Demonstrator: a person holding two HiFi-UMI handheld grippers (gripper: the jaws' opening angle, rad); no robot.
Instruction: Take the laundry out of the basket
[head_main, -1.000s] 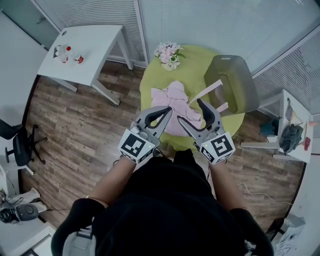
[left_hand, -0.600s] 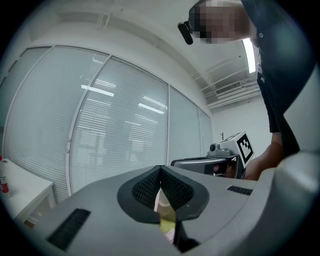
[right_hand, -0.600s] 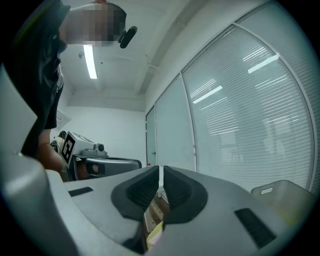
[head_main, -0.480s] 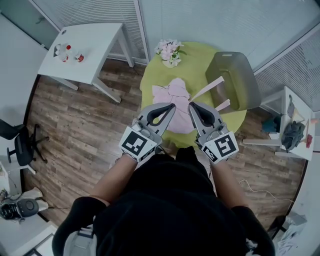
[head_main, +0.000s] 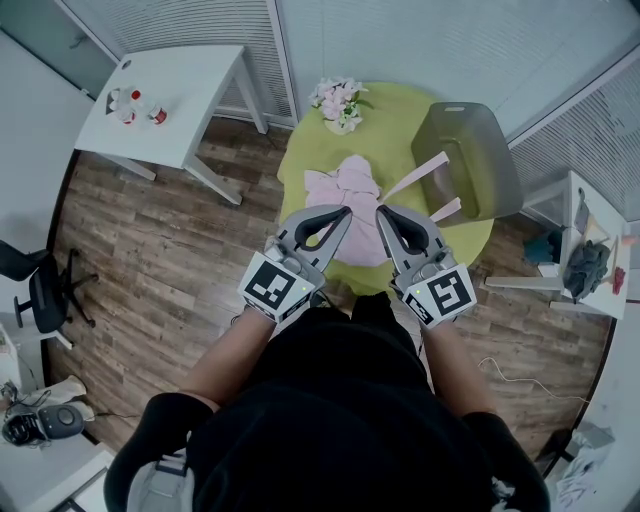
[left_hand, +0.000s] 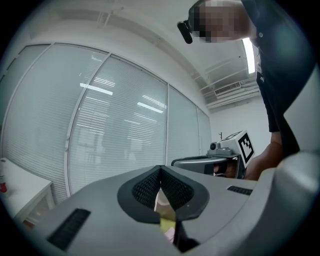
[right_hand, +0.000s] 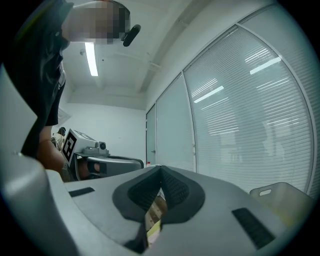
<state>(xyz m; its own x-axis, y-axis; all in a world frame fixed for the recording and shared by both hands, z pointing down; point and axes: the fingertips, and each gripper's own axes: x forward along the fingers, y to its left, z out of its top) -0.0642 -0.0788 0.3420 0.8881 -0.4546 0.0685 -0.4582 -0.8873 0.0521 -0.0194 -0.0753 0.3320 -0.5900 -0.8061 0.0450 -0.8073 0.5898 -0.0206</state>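
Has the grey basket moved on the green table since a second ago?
No. The basket sits at the right edge of the green table, right of the pink clothes, just as before.

Round tbl (head_main: 400, 120), green cloth cover, stood on wood-plank floor (head_main: 150, 250). Pink garment (head_main: 345, 195) laid crumpled at centre-front of tbl. Flower bunch (head_main: 338, 103) set at far edge. Grey-olive basket (head_main: 465, 160) noted at right edge; whether fully on tbl can't be told. White side tbl (head_main: 190, 110) far left, small red-topped items (head_main: 130, 105) on it.
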